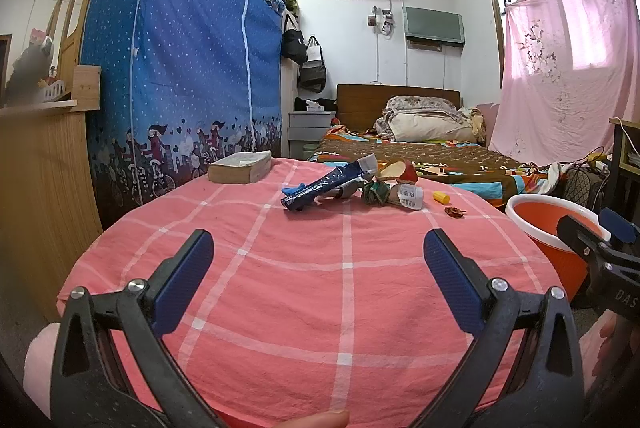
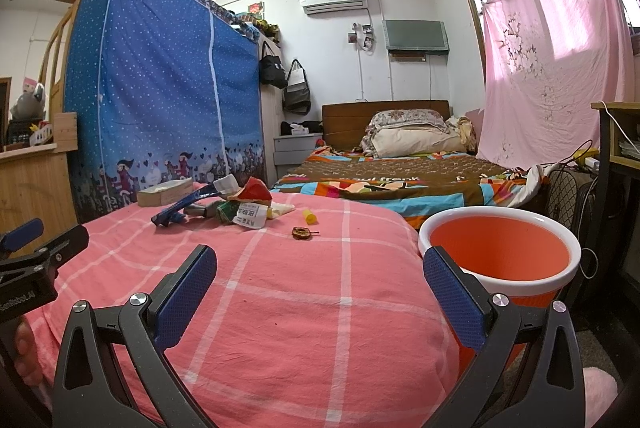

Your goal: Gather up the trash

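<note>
The orange bucket (image 2: pixel 500 260) with a white rim stands just beside the right edge of the pink checked cloth (image 2: pixel 280 288), and what shows of its inside is bare orange wall; its floor is hidden by the near rim and by the right gripper's finger, so whether anything lies at the bottom cannot be told. In the left wrist view the bucket (image 1: pixel 548 216) is partly covered by the other gripper's black frame. The trash lies in a loose heap on the far part of the cloth, well apart from the bucket: a dark blue wrapper (image 1: pixel 324 186) propped at a tilt, a red and cream scrap (image 1: pixel 400 170) behind it, a crumpled greenish piece (image 1: pixel 374 193), and a white paper tag (image 1: pixel 411 197) with print too small to read. Nearer the bucket from that heap sit a small yellow cap (image 1: pixel 441 197) and a brown dried bit (image 2: pixel 303 233), whose nature is hard to make out. A thick book (image 1: pixel 240 167) rests on the cloth on the heap's far side from the bucket. The left gripper (image 1: pixel 319 256) hovers over the cloth with its fingers spread wide and nothing between them; the right gripper (image 2: pixel 320 272) is likewise released and empty, its right finger overlapping the bucket's near rim.
</note>
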